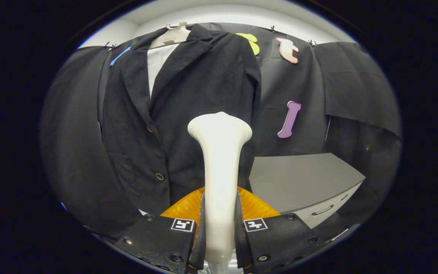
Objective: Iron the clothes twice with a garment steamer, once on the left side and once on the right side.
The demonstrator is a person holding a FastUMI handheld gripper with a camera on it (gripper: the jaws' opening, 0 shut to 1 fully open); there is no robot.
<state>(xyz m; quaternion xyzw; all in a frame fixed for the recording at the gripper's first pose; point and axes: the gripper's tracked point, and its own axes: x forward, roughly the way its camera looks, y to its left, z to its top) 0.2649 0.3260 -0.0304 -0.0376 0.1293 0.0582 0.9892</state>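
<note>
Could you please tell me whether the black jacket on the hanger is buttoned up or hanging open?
Buttoned, apparently: the black jacket hangs from the hanger with its front panels overlapped at the buttons. The claw is shut on the steamer.

The garment steamer [220,167] stands upright between the two fingers of the gripper [220,224], and both fingers press on its handle. Its head points up, in front of the jacket [173,114]. The jacket hangs on a hanger [171,35] against the booth wall, beyond the fingers. A cabinet [302,186] with a drawer stands to the right of the jacket, lower down.
</note>
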